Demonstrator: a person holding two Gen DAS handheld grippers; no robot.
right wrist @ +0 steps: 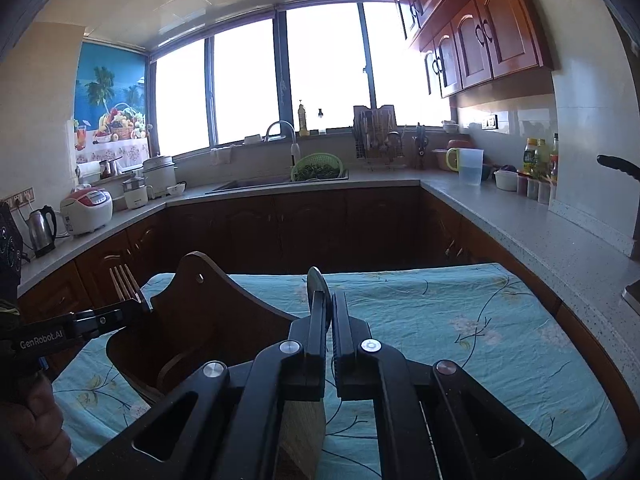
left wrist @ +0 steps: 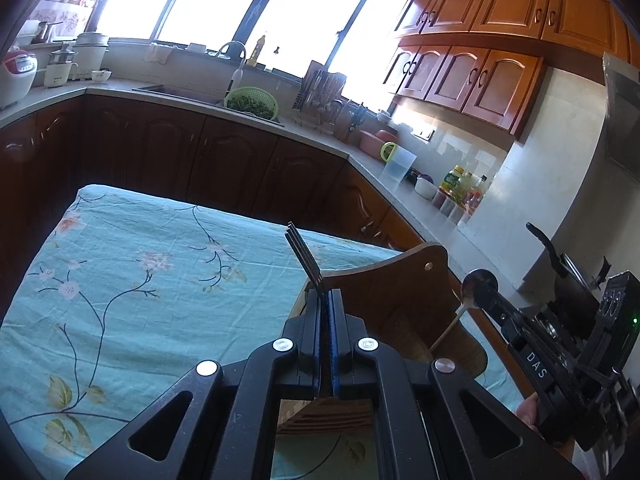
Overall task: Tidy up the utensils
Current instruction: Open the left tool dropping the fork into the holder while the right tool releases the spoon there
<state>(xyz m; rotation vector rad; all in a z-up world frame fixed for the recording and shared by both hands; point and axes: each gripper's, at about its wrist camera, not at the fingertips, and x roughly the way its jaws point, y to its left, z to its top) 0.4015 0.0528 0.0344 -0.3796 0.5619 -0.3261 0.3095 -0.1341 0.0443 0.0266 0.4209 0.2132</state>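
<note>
My left gripper (left wrist: 325, 294) is shut on a metal fork (left wrist: 304, 258) whose tines point up and away; it also shows in the right wrist view (right wrist: 125, 284). My right gripper (right wrist: 331, 300) is shut on a spoon (right wrist: 318, 282), seen edge-on, bowl upward. In the left wrist view the spoon (left wrist: 472, 280) shows with its pale handle hanging down over the holder. A brown wooden utensil holder (left wrist: 400, 292) with a tall curved back stands on the table between both grippers; it also shows in the right wrist view (right wrist: 208, 312). Both grippers hover just above it.
The table carries a turquoise floral cloth (left wrist: 132, 280). Behind it runs a U-shaped counter (right wrist: 520, 216) with a sink, a green colander (right wrist: 318, 168), a rice cooker (right wrist: 86, 210), a kettle, a dish rack, a jug and bottles. Wooden cabinets hang at the upper right.
</note>
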